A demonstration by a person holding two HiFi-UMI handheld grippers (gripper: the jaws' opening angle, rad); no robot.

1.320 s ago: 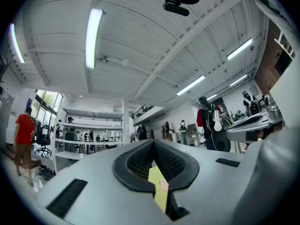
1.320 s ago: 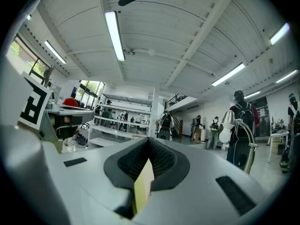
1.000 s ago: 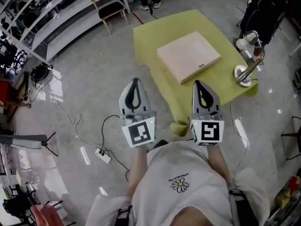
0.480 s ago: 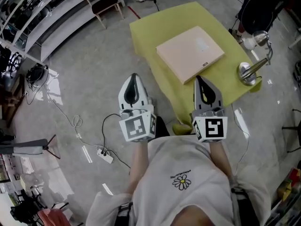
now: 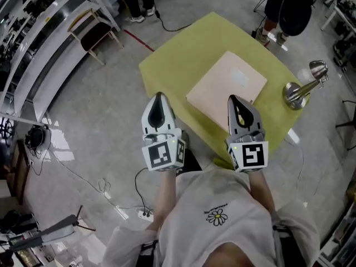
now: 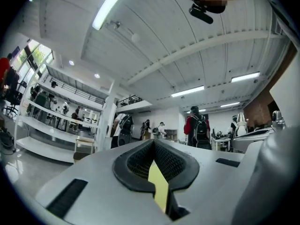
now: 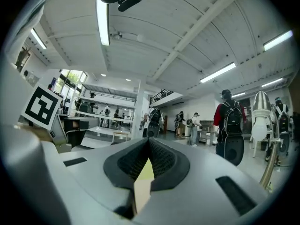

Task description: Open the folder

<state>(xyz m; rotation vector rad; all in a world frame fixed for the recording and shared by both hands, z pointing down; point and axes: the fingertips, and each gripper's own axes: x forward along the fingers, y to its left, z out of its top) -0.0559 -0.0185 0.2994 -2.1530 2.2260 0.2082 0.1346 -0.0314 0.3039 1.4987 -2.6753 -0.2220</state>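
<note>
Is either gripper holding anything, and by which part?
Nothing is held: the left gripper and right gripper are both shut and empty; the folder lies closed on the table.

A closed beige folder (image 5: 228, 88) lies on the yellow-green worktop (image 5: 178, 60), with a silver lamp (image 5: 303, 88) beside it. The left tool (image 5: 159, 98) and right tool (image 5: 234, 100) hover at the near edge, jaws together.

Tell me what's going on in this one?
A person stands at the near corner of a yellow-green table, with a claw in each hand. The left claw and right claw are both shut and empty, and point toward the table. A beige folder lies closed on the table, with a metal lamp beside it. Neither claw grips the folder, so opening it has not yet begun.
</note>
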